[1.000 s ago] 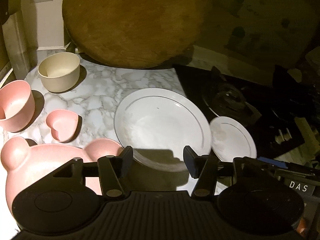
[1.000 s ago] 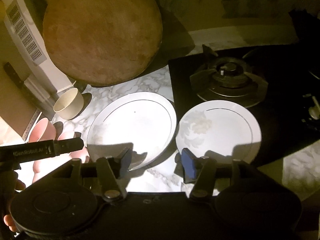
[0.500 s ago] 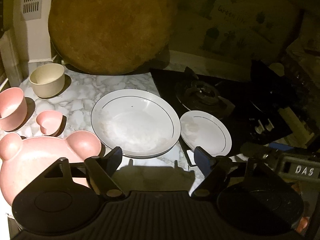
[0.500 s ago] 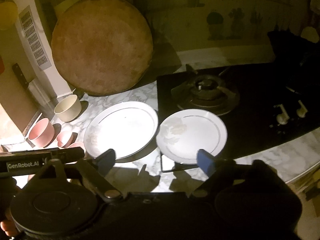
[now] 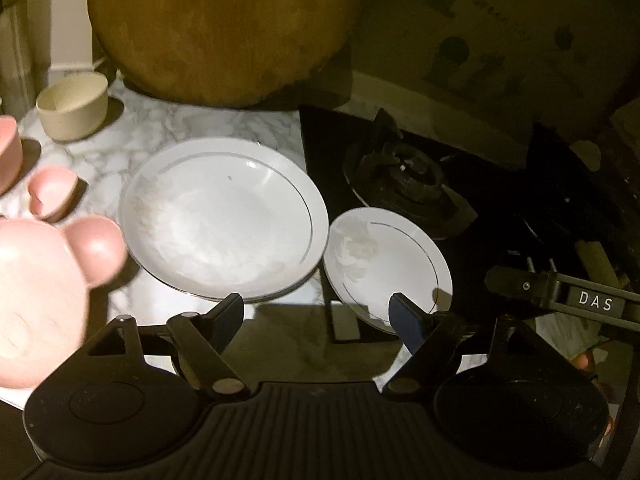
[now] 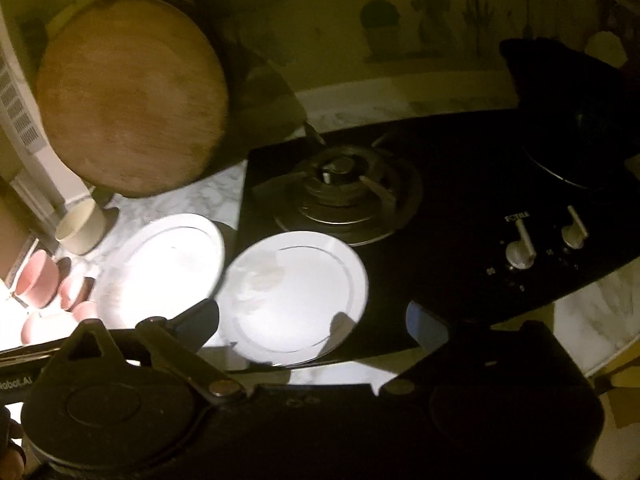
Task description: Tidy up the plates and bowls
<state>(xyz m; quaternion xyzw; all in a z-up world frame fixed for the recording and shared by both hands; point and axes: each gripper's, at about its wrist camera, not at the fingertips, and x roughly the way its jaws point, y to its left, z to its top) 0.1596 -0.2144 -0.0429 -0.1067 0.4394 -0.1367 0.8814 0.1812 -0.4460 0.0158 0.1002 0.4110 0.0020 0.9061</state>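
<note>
Both cameras sit on the tools the person holds and look forward and down at the kitchen counter from close up. The left view faces the big white plate and the pink dishes at its left edge. The right view faces more to the stove and its knobs. Both views show the two white plates, the burner and the round wooden board

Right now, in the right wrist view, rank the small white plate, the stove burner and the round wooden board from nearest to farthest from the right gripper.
1. Small white plate: just ahead of the open right gripper, lying partly on the black stove.
2. Stove burner: behind the plate.
3. Round wooden board: far left, leaning at the back.
</note>
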